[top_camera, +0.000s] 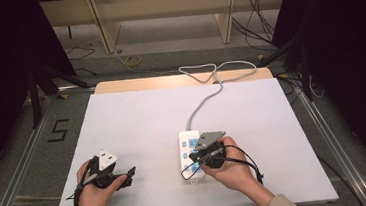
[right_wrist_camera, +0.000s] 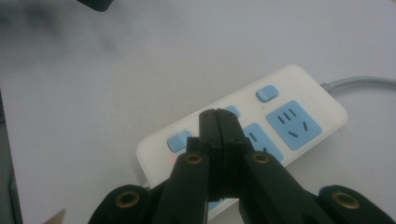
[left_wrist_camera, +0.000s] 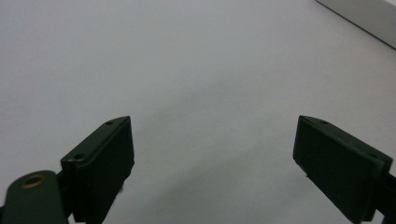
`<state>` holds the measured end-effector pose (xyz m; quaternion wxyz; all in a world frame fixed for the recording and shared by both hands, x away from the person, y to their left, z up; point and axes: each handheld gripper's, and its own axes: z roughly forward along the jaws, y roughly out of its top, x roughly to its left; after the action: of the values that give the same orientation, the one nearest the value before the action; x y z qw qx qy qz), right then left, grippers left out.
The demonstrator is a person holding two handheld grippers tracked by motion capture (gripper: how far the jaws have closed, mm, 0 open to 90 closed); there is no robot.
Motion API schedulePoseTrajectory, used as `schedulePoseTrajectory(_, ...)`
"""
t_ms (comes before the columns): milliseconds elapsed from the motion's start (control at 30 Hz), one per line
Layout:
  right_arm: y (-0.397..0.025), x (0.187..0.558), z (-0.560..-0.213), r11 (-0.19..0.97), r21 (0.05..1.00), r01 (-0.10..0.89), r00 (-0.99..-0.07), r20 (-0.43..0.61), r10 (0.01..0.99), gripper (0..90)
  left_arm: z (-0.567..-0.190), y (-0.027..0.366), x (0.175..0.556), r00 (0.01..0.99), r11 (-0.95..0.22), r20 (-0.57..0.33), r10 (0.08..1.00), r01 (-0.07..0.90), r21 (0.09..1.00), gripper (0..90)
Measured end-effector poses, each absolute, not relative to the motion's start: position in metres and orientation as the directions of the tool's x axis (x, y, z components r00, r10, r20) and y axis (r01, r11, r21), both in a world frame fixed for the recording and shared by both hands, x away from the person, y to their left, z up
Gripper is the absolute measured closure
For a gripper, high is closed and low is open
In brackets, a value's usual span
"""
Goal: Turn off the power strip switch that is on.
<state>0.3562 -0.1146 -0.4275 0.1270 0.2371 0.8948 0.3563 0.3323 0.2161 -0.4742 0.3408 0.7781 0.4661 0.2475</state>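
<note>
A white power strip (top_camera: 186,144) with blue sockets and blue switches lies on the white table (top_camera: 137,122), right of the middle near the front. Its grey cord (top_camera: 202,104) runs to the far edge. My right gripper (top_camera: 193,158) hovers over the strip, jaws pressed together with nothing between them. In the right gripper view the right gripper (right_wrist_camera: 217,113) has its tips above the power strip (right_wrist_camera: 299,93), beside a blue switch (right_wrist_camera: 266,93); contact cannot be told. My left gripper (top_camera: 130,177) rests at the front left, and the left gripper (left_wrist_camera: 213,120) stands open over bare table.
The cord loops (top_camera: 218,71) on the wooden strip at the table's back edge. Metal rails (top_camera: 22,157) flank the table on both sides. A "5" mark (top_camera: 58,130) is on the floor at left, and cables lie on the floor beyond.
</note>
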Motion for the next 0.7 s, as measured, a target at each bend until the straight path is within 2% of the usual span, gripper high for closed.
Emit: schedulePoseTrajectory(700, -0.1063, 0.3574, -0.4306, 0.647, 0.688, 0.329, -0.865, -0.055, 0.498, 90.0, -0.4742, 0.2161, 0.3324, 0.441, -0.331, 0.066, 0.895, 0.557, 0.762, 12.2)
